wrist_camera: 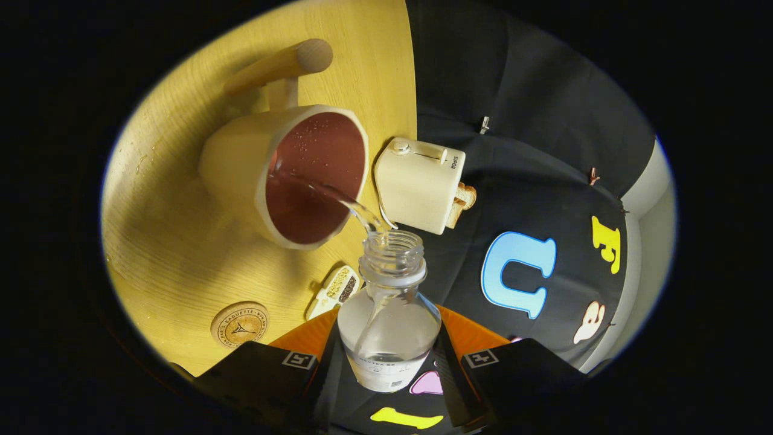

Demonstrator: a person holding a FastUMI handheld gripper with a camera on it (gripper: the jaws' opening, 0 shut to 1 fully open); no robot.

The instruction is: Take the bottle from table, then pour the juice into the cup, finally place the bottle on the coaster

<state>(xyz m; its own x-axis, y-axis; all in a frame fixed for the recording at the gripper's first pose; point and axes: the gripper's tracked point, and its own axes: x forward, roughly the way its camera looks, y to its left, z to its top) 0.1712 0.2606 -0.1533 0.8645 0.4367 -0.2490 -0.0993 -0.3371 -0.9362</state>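
Tipped over the cup (314, 175) on the bench (175, 254), the clear plastic bottle (389, 314) sits clamped at its belly between the tool (389, 362) fingers, pouring a thin stream; it looks light, thin-walled and slippery, so a firm mid-body hold seems wisest before reaching the coaster (240, 325).

My gripper (389, 362) pinched with both fingers a clear, glossy plastic bottle (389, 320) with a threaded neck. The pale yellow wooden table (175, 241) looked smooth, its grain fine. The cream ceramic cup (284, 175) was matt outside and dark red inside. The round wooden coaster (240, 325) looked matt, the cream plastic toaster (420, 184) smooth
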